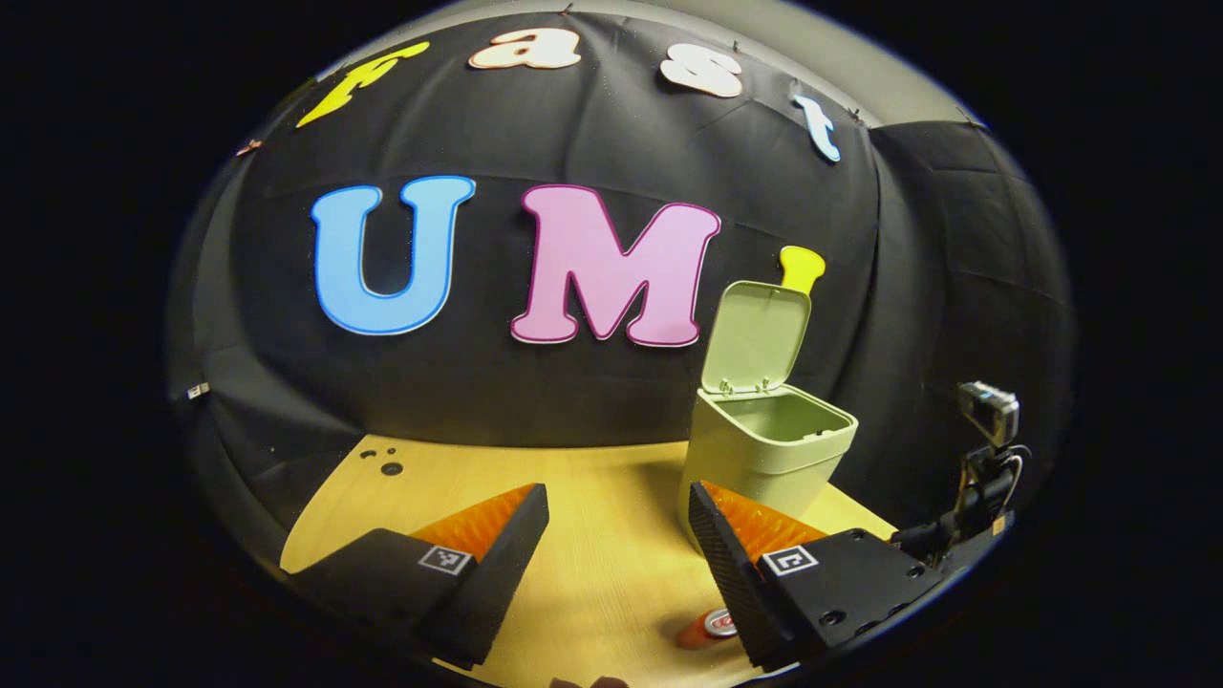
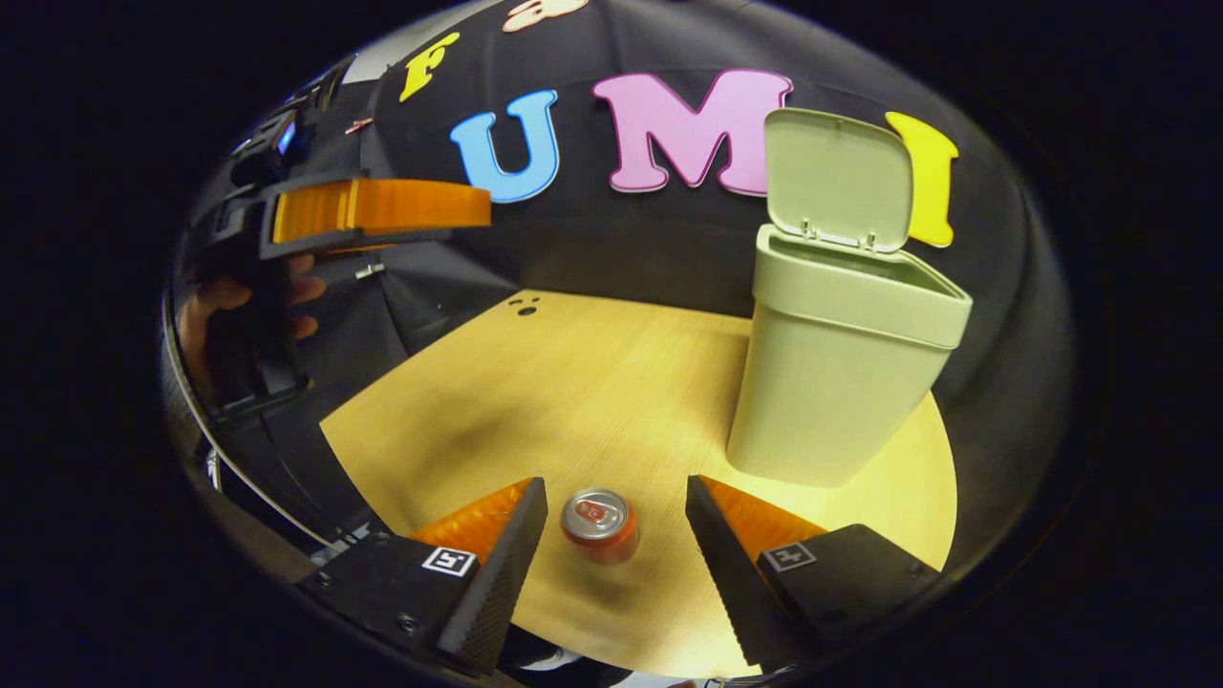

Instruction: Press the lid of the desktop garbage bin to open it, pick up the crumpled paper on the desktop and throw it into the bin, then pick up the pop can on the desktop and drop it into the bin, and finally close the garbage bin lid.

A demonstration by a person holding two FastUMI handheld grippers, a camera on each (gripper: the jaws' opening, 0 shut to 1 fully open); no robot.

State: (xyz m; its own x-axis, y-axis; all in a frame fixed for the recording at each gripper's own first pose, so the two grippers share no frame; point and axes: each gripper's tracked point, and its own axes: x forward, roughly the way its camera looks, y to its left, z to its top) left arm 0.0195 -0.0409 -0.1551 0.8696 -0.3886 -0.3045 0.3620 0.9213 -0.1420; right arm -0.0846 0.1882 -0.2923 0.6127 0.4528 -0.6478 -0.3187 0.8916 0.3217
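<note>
Table (image 2: 611, 382): light wood desktop, mostly bare, with a couple of small dark holes near the far edge.
Bin (image 2: 841, 373): pale green garbage bin standing upright on the table's right side. It's the only big thing near the can's spot.
Lid (image 2: 833, 177): flipped up and tilted back on its hinge, so the bin mouth is wide open.
Left gripper (image 1: 619, 535): fingers spread wide with nothing between them. It's hanging above the table facing the bin; in the right gripper view it sits off to the left, with a hand (image 2: 205, 320) around its handle.
Right gripper (image 2: 616, 535): jaws wide open, not touching anything.
Pop can (image 2: 599, 524): upright on the table, right in the gap between the right gripper's fingers, clear of both, with the bin beyond to the right.
Camera (image 1: 989, 411): small one on a stand at the table's right edge.
</note>
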